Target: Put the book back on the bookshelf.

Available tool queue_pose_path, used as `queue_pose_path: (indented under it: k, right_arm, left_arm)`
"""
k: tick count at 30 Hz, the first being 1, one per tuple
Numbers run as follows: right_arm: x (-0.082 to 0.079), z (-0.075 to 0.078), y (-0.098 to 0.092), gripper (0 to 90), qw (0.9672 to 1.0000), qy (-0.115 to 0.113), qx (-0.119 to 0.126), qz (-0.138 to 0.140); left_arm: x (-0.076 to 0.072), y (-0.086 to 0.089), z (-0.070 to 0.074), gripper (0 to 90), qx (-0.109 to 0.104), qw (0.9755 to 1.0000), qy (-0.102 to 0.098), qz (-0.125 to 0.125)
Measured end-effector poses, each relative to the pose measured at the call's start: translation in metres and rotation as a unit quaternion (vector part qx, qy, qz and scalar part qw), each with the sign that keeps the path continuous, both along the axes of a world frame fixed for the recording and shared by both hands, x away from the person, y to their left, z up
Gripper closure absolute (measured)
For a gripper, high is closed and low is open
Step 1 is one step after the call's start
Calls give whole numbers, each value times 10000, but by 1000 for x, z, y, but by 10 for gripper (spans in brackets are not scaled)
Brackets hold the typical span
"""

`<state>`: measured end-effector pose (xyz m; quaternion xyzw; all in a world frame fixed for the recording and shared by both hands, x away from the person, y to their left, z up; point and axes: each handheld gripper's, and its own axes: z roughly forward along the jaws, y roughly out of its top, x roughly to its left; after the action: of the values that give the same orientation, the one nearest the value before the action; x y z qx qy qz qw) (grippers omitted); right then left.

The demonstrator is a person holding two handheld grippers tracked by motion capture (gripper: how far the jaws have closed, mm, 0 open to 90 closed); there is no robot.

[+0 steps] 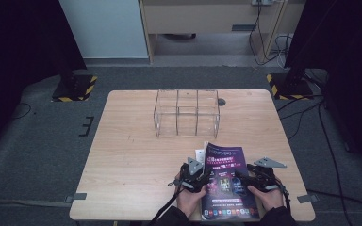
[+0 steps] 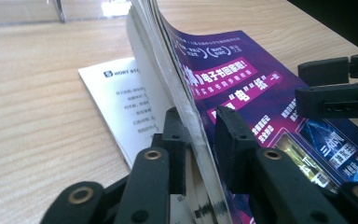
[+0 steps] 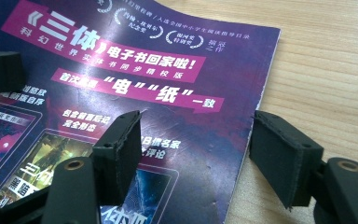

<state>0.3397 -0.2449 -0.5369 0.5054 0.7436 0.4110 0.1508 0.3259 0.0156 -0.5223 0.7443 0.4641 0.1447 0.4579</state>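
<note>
1. Magazine (image 1: 226,183), purple cover with Chinese print: lay at the lower centre of the high view, on the near edge of the table (image 1: 122,155); its left-side pages were lifted above a white inner page (image 2: 121,102).
2. Left hand-held gripper (image 2: 200,140): jaws nearly closed, pinching the raised sheaf of pages between them.
3. Right hand-held gripper (image 3: 196,158): jaws wide apart, straddling the magazine's right edge, gripping nothing.
4. Clear compartmented box (image 1: 186,113): stood at upper centre of the table, well apart from the magazine.
</note>
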Motion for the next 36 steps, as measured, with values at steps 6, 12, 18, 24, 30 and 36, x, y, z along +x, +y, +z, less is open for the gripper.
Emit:
queue_pose_path:
  k: [6, 12, 18, 24, 30, 36]
  right_arm:
    - [1, 0, -1, 294, 9999, 43, 106, 61]
    - [1, 3, -8, 256, 9998, -12, 217, 25]
    - [1, 7, -13, 241, 9990, -93, 438, 11]
    - [1, 8, -14, 226, 9978, -76, 651, 75]
    - [0, 11, -14, 208, 9956, -100, 917, 169]
    - [-1, 16, -10, 200, 9916, -130, 1222, 393]
  left_arm:
    - [-1, -1, 12, 796, -15, 9996, -160, -215]
    - [0, 0, 27, 834, -459, 9980, -170, -393]
    - [-2, 1, 34, 842, -633, 9967, -240, -455]
    - [-5, 4, 45, 846, -823, 9946, -375, -507]
    - [-9, 10, 60, 848, -973, 9921, -602, -517]
    - [-13, 18, 74, 849, -1130, 9883, -888, -521]
